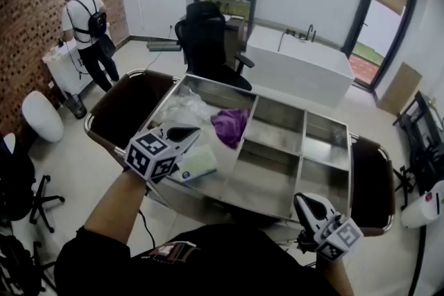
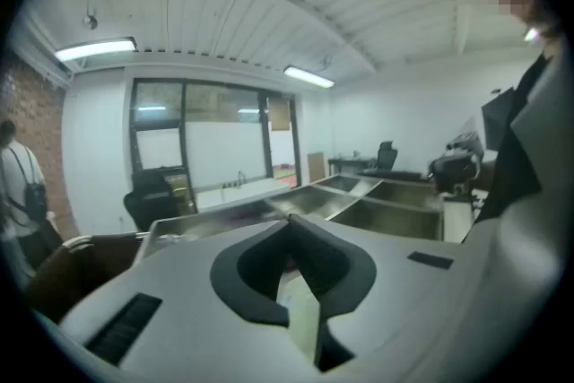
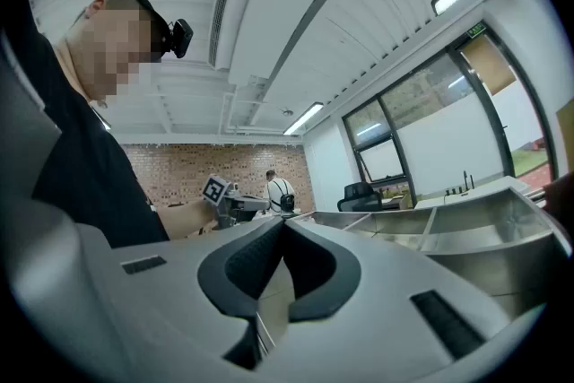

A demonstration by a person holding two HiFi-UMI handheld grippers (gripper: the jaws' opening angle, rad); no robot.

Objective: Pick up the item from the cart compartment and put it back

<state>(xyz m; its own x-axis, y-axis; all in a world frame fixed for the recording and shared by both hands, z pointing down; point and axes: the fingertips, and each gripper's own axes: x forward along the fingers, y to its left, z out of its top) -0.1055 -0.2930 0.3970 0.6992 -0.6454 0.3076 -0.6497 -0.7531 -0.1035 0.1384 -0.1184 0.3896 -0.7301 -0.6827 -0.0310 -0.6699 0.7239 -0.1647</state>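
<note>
A steel cart [image 1: 236, 194] with several compartments stands in front of me. Its large left compartment holds a purple cloth [image 1: 230, 125], clear plastic bags [image 1: 182, 107] and a pale green-white packet [image 1: 198, 164]. My left gripper [image 1: 183, 133] hovers over that compartment, just above the packet, its jaws shut with nothing between them [image 2: 289, 220]. My right gripper [image 1: 303, 202] sits at the cart's front right edge, shut and holding nothing [image 3: 282, 222]. The right gripper view shows the cart's trays [image 3: 466, 229] and the left gripper's marker cube [image 3: 213, 189].
Dark brown bags hang at the cart's left end [image 1: 125, 107] and right end [image 1: 371, 184]. Behind the cart stand a black office chair [image 1: 208, 38] and a white tub-like counter [image 1: 305, 66]. A person [image 1: 87, 28] stands at the brick wall, back left.
</note>
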